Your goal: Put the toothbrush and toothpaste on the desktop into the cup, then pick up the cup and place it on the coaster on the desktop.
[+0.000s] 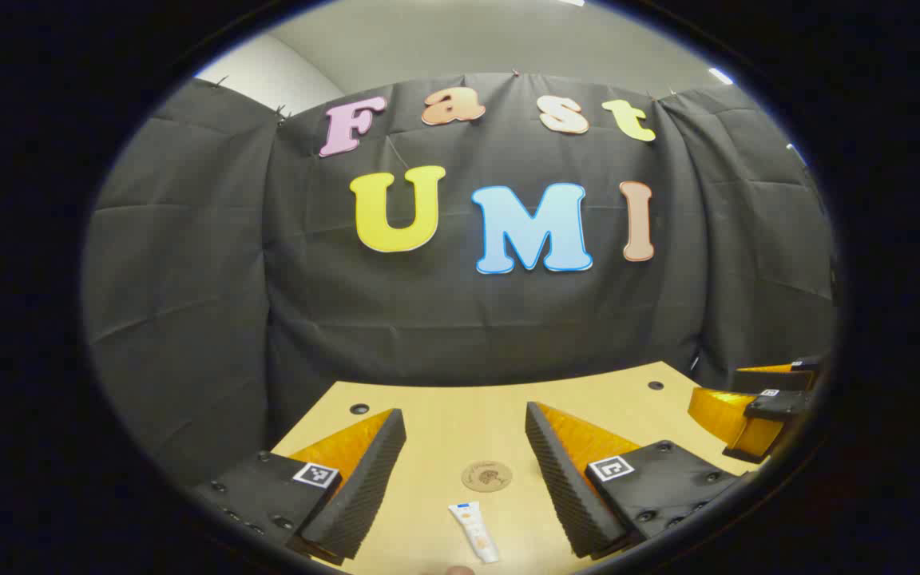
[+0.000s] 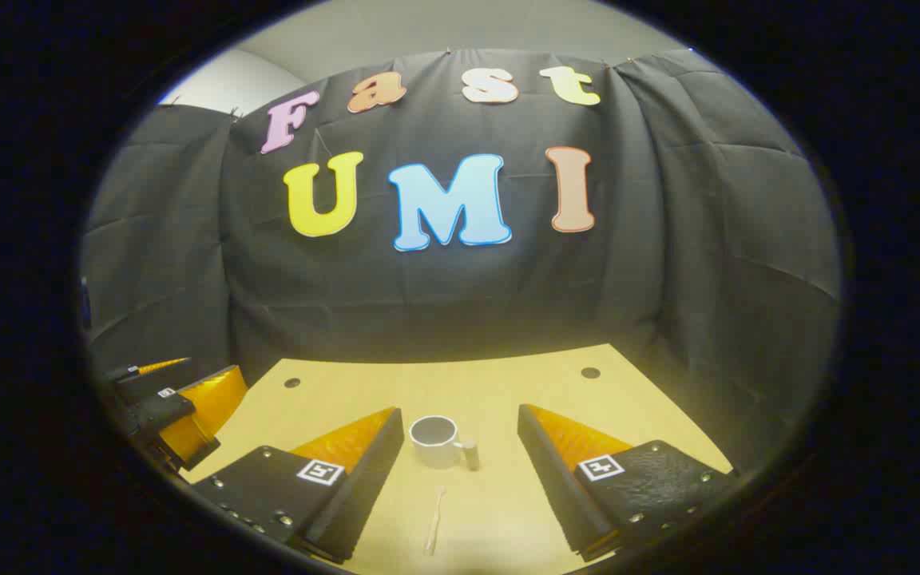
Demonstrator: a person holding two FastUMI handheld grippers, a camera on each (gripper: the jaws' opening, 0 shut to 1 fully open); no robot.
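In the left gripper view a white toothpaste tube lies on the wooden desktop, with a round brown coaster just beyond it. My left gripper hovers open above them, holding nothing. In the right gripper view a white cup stands upright with its handle to the right, and a pale toothbrush lies on the desktop in front of it. My right gripper is open and empty, its fingers standing either side of the cup but nearer the camera.
The right gripper shows at the right edge of the left gripper view, and the left gripper at the left edge of the right gripper view. Small dark holes mark the desktop's far corners. The black cloth wall stands behind the desk.
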